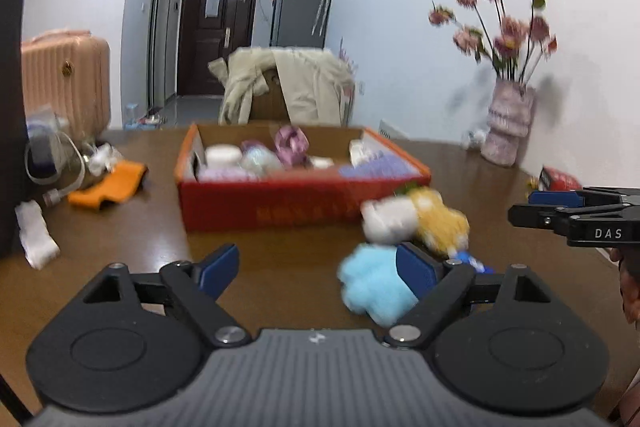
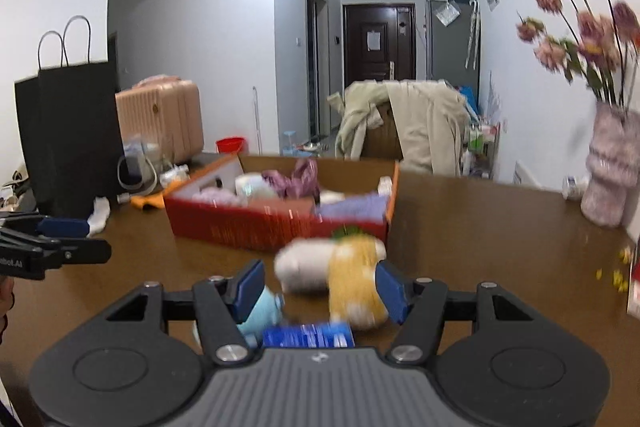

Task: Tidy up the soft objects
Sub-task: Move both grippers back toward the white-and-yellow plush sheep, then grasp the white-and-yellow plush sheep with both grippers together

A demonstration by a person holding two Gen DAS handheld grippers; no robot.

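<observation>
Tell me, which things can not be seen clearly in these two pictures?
- Yellow-and-white plush, both views: motion blur hides its shape.
- Blue plush, left wrist view: partly behind a finger of the left tongs.
- Red box lettering: blurred.
- Blue packet, right wrist view: cut off by the tongs' body.

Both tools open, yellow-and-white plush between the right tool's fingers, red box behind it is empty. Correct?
Not quite: the red cardboard box is not empty. The right wrist view shows purple and white soft items inside it. The rest holds: the left tool and the right tool are both open, and the yellow-and-white plush toy lies between the right tool's fingers, with the box behind it.
</observation>
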